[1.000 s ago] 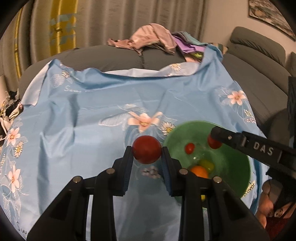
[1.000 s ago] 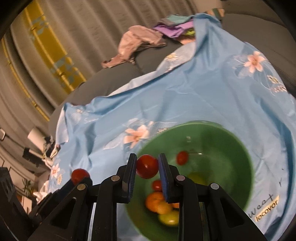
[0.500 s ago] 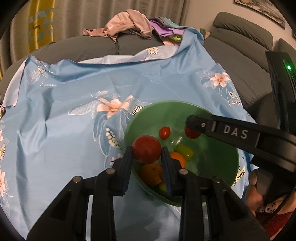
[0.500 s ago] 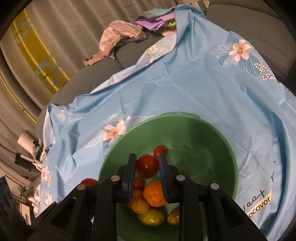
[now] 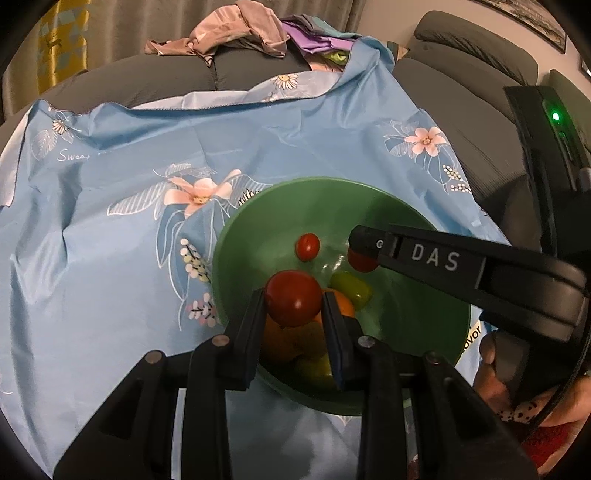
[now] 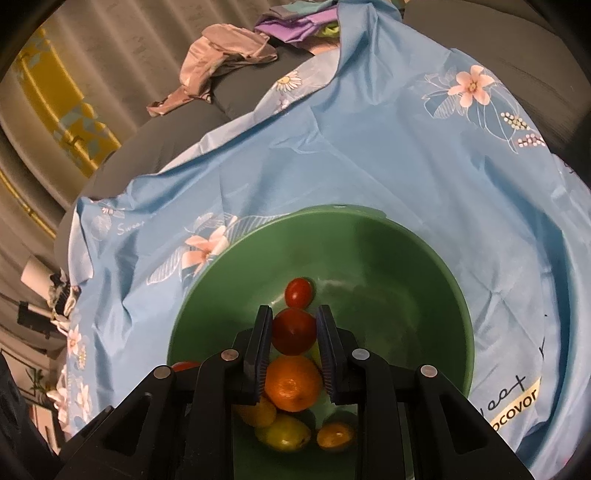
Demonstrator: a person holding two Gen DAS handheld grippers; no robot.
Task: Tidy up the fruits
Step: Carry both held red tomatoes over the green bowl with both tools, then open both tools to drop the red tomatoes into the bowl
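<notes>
- A grey sofa (image 5: 461,85) fills the far side of the scene, and crumpled clothes (image 5: 236,29) lie on top of its back.
- A light blue cloth with flower print (image 5: 110,177) is spread over the seat, and its far edge climbs up the sofa back.
- A green bowl (image 5: 417,321) stands on the near right part of this cloth; in the right wrist view its far wall (image 6: 369,251) is bare.
- The right tongs (image 6: 294,332) are over the bowl and are closed on a red tomato (image 6: 294,331). In the left wrist view the same tool comes in from the right as a black finger marked "DAS" (image 5: 436,258), with the tomato at its tip (image 5: 362,260).
- The left tongs (image 5: 294,304) reach over the near left rim of the bowl and grip a bigger red tomato (image 5: 293,297) between the two pads.
- An orange (image 6: 293,382) lies in the bowl, just under the right tongs.
- A yellow-green fruit (image 5: 351,286) lies beside the orange, toward the middle of the bowl.
- Near the closest wall there are more yellow fruits (image 6: 284,435) and one small orange fruit (image 6: 334,435).
- One small cherry tomato (image 5: 307,246) lies alone on the bowl floor, on the far side of the pile.
</notes>
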